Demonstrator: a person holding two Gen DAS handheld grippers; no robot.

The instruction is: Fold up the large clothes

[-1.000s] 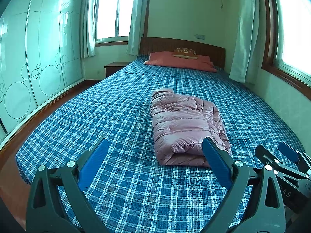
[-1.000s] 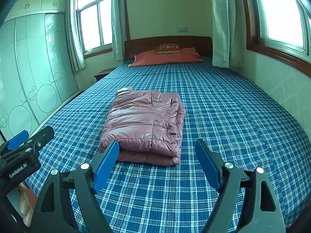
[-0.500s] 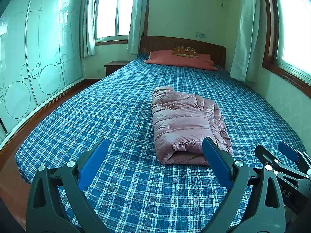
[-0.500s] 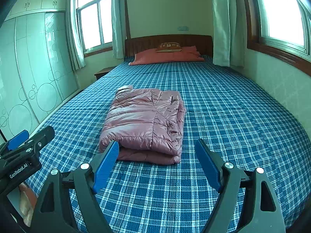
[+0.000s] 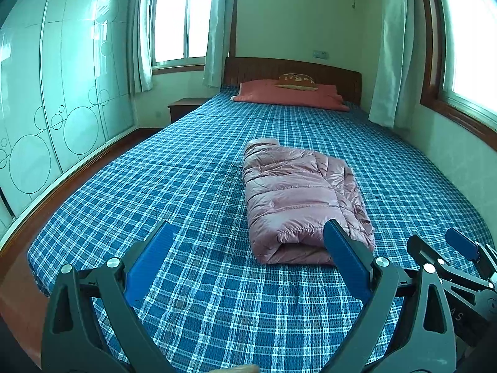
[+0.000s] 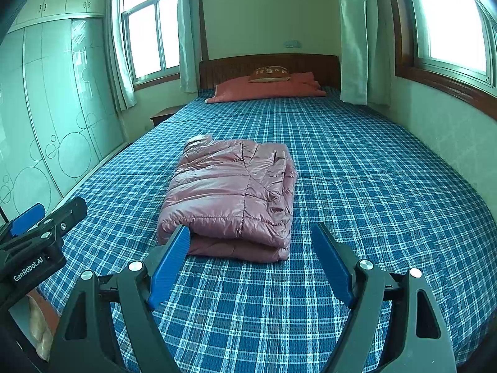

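A pink quilted puffer jacket (image 5: 298, 199) (image 6: 233, 195) lies folded into a compact rectangle on the blue plaid bed (image 5: 186, 180) (image 6: 357, 171). My left gripper (image 5: 248, 242) hovers open above the bed's near end, short of the jacket and to its left, with nothing between its blue pads. My right gripper (image 6: 251, 242) is also open and empty, just in front of the jacket's near fold. The right gripper (image 5: 447, 248) shows at the lower right of the left wrist view. The left gripper (image 6: 46, 214) shows at the left edge of the right wrist view.
A red pillow (image 5: 289, 93) (image 6: 267, 90) lies against the wooden headboard (image 5: 292, 68). A glossy wardrobe (image 5: 46, 99) lines the left wall beside a strip of wooden floor (image 5: 18, 242). A small nightstand (image 5: 183, 107) stands by the bed. Curtained windows (image 6: 450, 18) are on the right.
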